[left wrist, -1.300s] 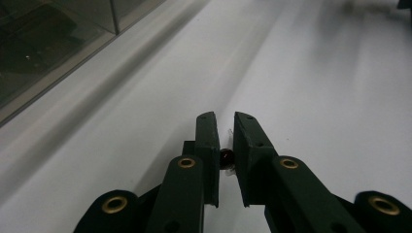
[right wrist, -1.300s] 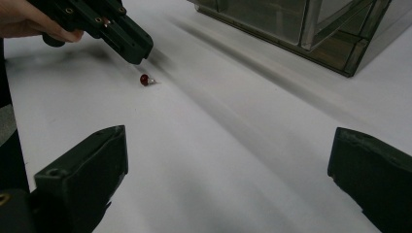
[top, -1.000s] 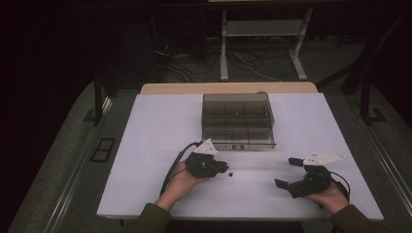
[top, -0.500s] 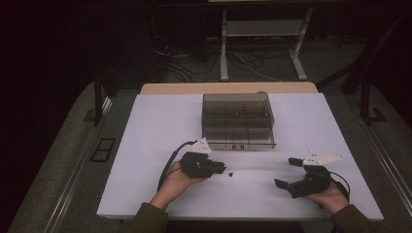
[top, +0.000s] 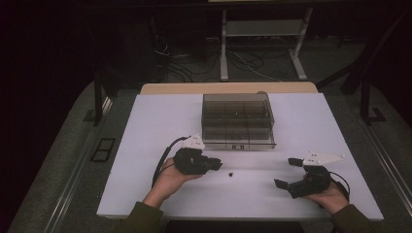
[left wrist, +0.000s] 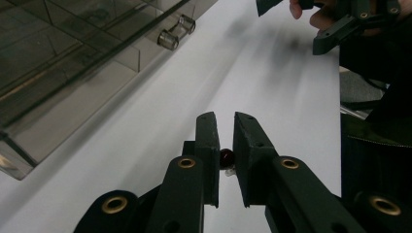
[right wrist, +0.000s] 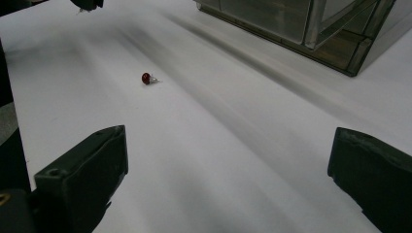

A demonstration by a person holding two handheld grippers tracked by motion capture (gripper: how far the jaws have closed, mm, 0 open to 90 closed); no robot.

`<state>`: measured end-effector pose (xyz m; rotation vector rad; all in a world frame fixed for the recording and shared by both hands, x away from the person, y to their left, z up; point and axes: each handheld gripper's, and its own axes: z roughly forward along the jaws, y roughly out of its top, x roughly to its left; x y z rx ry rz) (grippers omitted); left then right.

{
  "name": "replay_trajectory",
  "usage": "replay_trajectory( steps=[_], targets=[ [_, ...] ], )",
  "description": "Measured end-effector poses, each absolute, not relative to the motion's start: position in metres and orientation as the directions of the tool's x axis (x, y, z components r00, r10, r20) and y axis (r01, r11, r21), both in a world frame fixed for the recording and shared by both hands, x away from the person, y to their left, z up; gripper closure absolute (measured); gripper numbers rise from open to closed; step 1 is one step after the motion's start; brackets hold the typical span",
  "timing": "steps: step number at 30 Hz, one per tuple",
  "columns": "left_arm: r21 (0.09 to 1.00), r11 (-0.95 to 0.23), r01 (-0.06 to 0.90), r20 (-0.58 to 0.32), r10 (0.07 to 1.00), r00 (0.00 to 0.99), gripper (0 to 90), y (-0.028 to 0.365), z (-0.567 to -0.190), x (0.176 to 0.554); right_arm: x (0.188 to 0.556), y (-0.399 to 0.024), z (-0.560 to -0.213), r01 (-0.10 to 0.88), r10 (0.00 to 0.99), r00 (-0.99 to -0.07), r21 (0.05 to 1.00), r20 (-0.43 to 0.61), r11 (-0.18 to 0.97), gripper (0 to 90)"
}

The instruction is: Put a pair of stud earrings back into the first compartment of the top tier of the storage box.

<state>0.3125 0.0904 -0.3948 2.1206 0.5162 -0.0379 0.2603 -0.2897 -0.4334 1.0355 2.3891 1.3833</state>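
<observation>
Red, tiny pin [left wrist: 226, 157] sits pinched in my closed left gripper [left wrist: 224, 127]: light, slippery, best held by its round head.

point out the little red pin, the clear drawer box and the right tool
red pin [right wrist: 146, 78], right gripper view, on its round red head
clear drawer box [top: 237, 122], high view, on its smoky top panel
right tool [top: 288, 173], high view, midway between its open jaw tips
</observation>
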Motion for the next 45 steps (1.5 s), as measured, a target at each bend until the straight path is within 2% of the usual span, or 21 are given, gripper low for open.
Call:
replay_trajectory(
  steps=[29,45],
  targets=[
    [0.822,-0.464,0.33,-0.153,0.377,0.913,79.5,0.09,-0.353,0.36,0.261,-0.289,-0.435,0.48,0.658,-0.733,0.816,0.173,0.321,0.5],
    [0.81,-0.475,0.344,-0.116,0.445,0.888,79.4,0.086,-0.366,0.39,0.261,-0.289,-0.435,0.477,0.654,-0.736,0.818,0.172,0.322,0.5]
  ],
)
